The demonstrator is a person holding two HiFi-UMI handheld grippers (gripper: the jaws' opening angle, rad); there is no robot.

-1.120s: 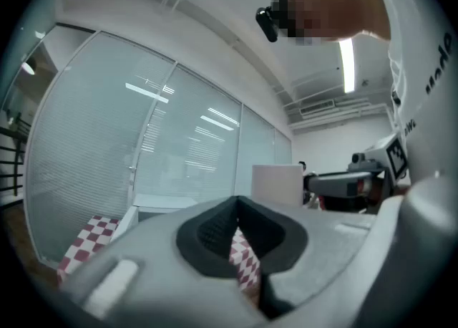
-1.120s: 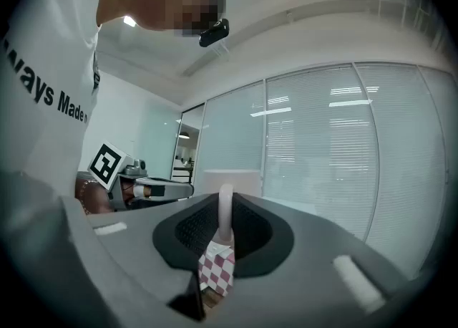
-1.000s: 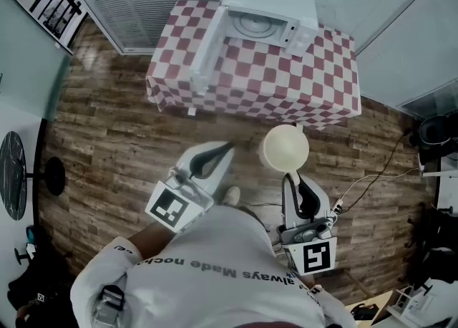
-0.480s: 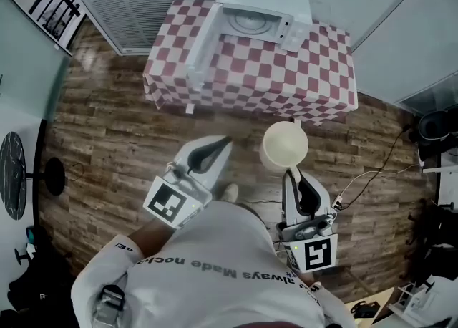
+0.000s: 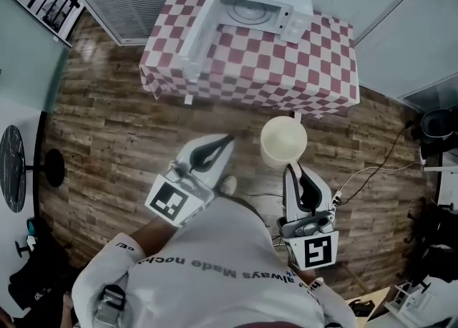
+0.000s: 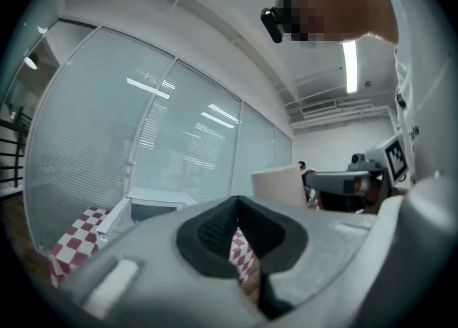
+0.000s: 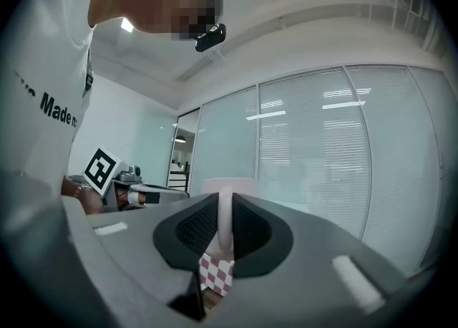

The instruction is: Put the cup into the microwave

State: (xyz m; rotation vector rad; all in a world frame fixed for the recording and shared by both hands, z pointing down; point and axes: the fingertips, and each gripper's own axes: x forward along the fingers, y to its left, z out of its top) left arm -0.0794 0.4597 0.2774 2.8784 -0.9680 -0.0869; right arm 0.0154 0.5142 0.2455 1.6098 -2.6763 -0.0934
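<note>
While the right gripper [image 5: 292, 167] pinches the cream cup [image 5: 283, 140] by its handle, well short of the open microwave [image 5: 252, 6], the left gripper [image 5: 226, 139] sits clenched on nothing.

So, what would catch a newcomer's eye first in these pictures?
Likely the cream cup, held above the wooden floor with its handle clamped in the right gripper. Next, the white microwave ahead, its door swung open, on a table with a red-and-white checked cloth. The left gripper is shut and empty.
</note>
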